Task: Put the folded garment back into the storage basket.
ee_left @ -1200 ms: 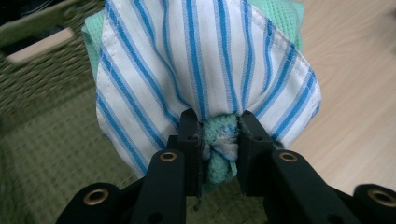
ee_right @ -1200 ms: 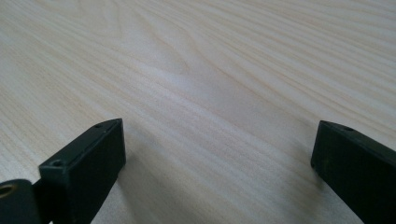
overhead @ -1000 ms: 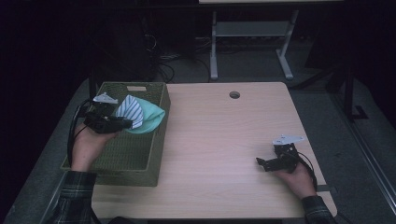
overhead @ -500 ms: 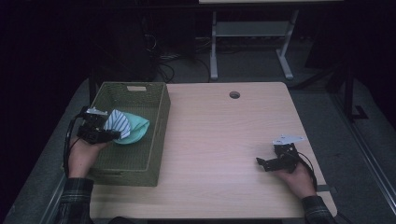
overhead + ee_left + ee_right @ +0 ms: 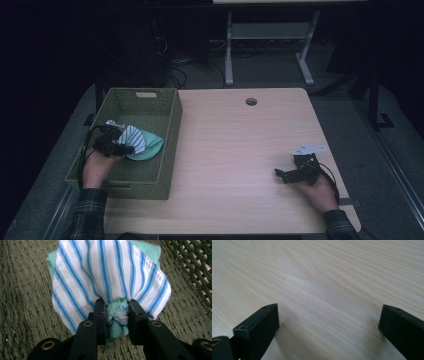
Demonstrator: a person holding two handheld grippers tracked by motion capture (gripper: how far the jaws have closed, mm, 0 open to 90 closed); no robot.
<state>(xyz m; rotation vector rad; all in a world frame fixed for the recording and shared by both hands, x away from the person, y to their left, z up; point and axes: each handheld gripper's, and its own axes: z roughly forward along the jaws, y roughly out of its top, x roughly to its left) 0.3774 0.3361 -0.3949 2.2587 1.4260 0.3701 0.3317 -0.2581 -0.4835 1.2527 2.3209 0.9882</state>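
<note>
Striped and mint-green cloths (image 5: 110,277) are clamped, bunched, in the left gripper (image 5: 117,312), low inside the woven basket (image 5: 150,100) at nine o'clock on the table (image 5: 240,140). Its jaws have just been opening slightly with the fabric between them; release is best finished once the bundle rests on the basket floor. The right gripper (image 5: 328,322) is held spread wide and empty over bare wood at four o'clock.

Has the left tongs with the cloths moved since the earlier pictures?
Yes. The left tongs, gripping the cloths, went from the basket's far end toward its near end, lower inside.

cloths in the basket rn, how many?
2, both bunched in the left gripper on the basket floor: striped cloth on top, green cloth beneath. More could hide under them.
</note>
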